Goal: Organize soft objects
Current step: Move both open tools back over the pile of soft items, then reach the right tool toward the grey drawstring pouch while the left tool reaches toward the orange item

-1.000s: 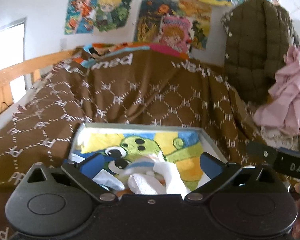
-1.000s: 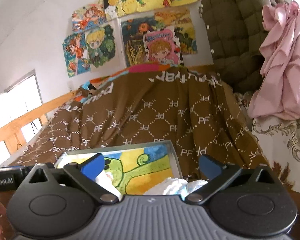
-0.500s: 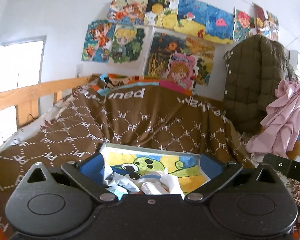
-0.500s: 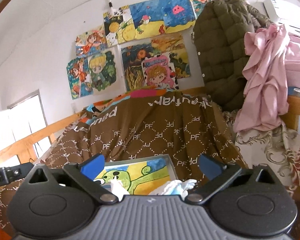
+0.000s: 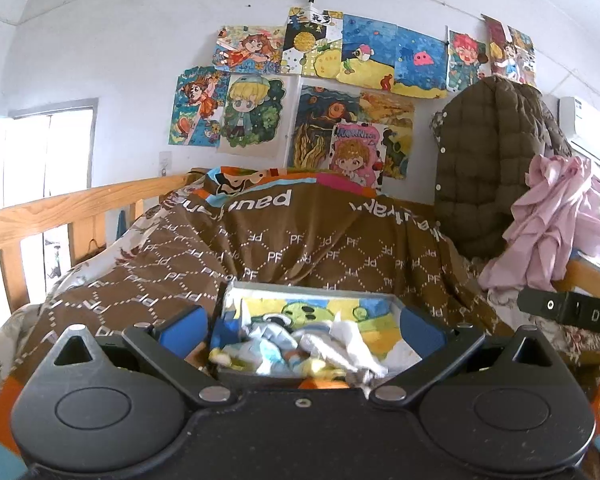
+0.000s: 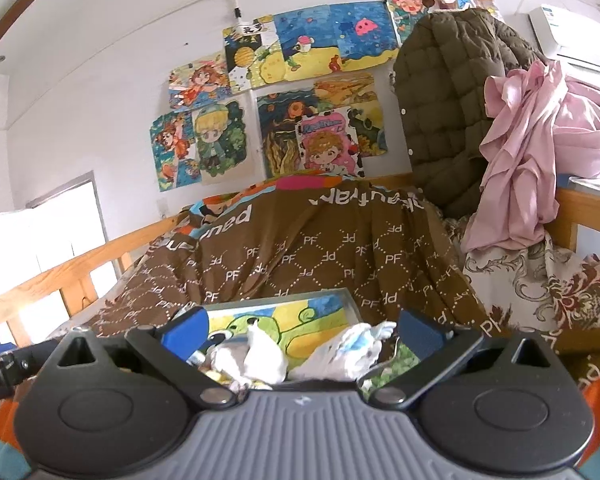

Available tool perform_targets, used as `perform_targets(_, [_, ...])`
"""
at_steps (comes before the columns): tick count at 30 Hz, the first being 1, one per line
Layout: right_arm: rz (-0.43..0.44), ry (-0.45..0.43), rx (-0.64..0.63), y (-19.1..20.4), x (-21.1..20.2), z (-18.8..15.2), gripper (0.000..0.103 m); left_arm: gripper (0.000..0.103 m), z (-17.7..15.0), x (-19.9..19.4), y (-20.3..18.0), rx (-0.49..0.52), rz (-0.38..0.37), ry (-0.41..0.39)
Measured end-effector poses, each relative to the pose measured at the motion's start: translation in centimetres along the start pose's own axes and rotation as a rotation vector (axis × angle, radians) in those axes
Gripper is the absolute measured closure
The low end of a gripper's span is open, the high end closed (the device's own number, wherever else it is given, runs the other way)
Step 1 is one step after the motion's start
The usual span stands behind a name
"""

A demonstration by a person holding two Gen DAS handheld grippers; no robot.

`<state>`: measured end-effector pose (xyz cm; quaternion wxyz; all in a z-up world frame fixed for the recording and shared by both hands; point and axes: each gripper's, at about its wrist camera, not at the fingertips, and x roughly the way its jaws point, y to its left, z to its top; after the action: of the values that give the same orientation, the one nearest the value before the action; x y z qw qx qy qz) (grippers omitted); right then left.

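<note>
The left claw [image 5: 302, 330] is spread wide, nothing between its blue pads, and it hangs just above the near edge of the box [image 5: 316, 290], whose floor carries a green cartoon print. Directly ahead of it and slightly below, inside the box at the near end, lies the heap of soft items [image 5: 300, 350]: crumpled white, pale blue and yellow pieces, bunched rather than laid out. The right claw [image 6: 302, 332] is also spread and empty, over the same near edge but toward the box's right side, with a white and blue bundle [image 6: 348, 354] close by its right pad. The heap's long axis runs crosswise to both claws, along the box's near wall; the blur makes it hard to say which way any single piece points. The left claw looks nearer the bulk of the heap, the right nearer the bundle. The box itself sits on the brown patterned blanket [image 5: 300, 248] covering the bed.
</note>
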<state>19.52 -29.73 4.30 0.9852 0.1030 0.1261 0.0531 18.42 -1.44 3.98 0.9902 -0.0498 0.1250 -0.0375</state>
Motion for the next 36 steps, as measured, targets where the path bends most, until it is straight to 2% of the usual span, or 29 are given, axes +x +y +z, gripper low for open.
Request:
perform_targets(7, [-0.005, 0.026, -0.028, 1.3, -2.9, -1.5, 0.000, 0.001, -2.0, -3.3, 0.9, 0.005, 0.007, 0.030])
perform_targets(16, [-0.022, 0.034, -0.065, 2.9, -6.2, -3.1, 0.000, 0.001, -3.3, -6.5, 2.7, -0.059, 0.048, 0.038])
perform_targets(20, [-0.049, 0.035, -0.109, 3.8, -7.4, -3.9, 0.000, 0.001, -3.9, -7.4, 3.4, -0.091, 0.066, 0.067])
perform_targets(30, [-0.105, 0.147, -0.123, 4.4, -7.5, -4.8, 0.000, 0.001, -5.3, -7.7, 2.2, -0.029, 0.057, 0.126])
perform_targets(36, [-0.107, 0.167, -0.114, 4.2, -7.3, -4.9, 0.000, 0.001, -5.8, -7.6, 1.5, 0.011, 0.047, 0.138])
